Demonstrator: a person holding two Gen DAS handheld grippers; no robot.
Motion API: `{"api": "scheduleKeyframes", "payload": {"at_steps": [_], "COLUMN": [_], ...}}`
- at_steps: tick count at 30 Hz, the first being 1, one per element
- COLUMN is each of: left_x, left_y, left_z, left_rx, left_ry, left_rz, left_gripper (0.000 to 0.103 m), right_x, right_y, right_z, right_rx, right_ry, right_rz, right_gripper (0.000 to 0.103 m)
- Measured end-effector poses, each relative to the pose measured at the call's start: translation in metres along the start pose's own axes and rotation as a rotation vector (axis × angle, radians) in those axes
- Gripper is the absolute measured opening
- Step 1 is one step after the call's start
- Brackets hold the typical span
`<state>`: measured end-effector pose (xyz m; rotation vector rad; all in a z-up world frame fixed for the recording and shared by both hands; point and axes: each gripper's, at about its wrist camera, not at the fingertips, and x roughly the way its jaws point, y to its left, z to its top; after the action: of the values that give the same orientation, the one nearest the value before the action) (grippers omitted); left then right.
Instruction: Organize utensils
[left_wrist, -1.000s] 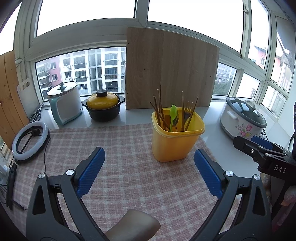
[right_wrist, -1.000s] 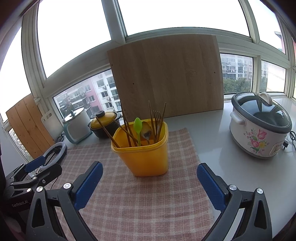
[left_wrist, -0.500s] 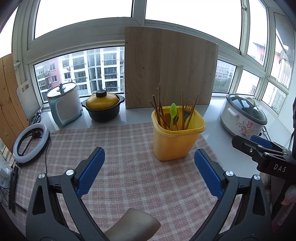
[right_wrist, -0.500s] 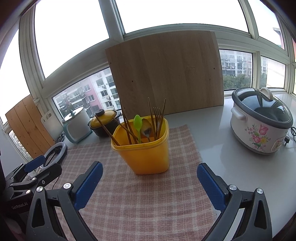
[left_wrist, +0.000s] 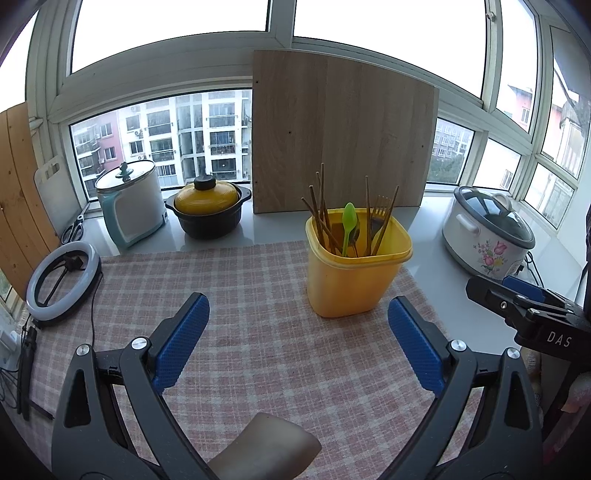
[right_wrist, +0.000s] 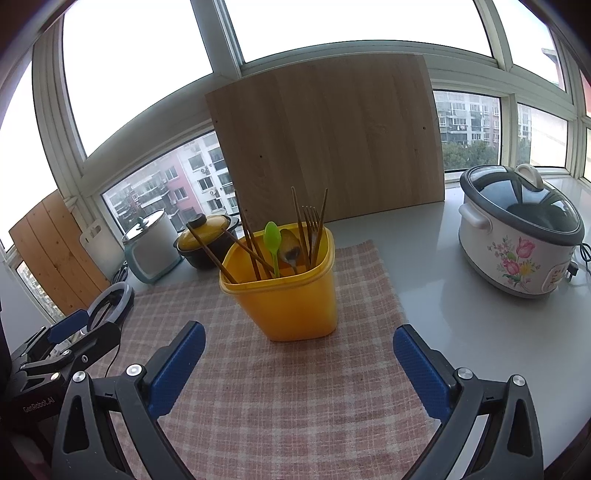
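Both my left gripper (left_wrist: 298, 334) and right gripper (right_wrist: 298, 363) hang released and empty, while ahead the utensils (right_wrist: 275, 245) already stand in the yellow bin (right_wrist: 286, 299), so sorting looks finished.

You could not see the lower ends of the utensils (right_wrist: 291, 236); the yellow bin (right_wrist: 291, 306) hid them. The ring light (right_wrist: 110, 302) sat partly behind your left hand-held gripper (right_wrist: 70, 343).
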<state>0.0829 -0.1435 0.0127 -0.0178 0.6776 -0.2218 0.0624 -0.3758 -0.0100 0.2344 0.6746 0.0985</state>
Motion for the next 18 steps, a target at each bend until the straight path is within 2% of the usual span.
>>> {"api": "scheduleKeyframes", "payload": {"at_steps": [6,18], "left_x": [-0.0018,-0.0025], "left_y": [0.0012,-0.0027], "left_z": [-0.0007,-0.0014], "left_rx": [-0.007,0.032], "left_ry": [-0.005,-0.004], "left_rz": [-0.017,0.005], "left_gripper": [0.099,0.099], "right_x": [-0.0001,-0.0008], "right_y": [0.0008,-0.0003], "right_z": [-0.0027,-0.0053], "right_rx": [0.007,0.025], "right_ry": [0.010,0.015], "right_rz": [-0.008,-0.020], "right_gripper": [0.103,0.103]}}
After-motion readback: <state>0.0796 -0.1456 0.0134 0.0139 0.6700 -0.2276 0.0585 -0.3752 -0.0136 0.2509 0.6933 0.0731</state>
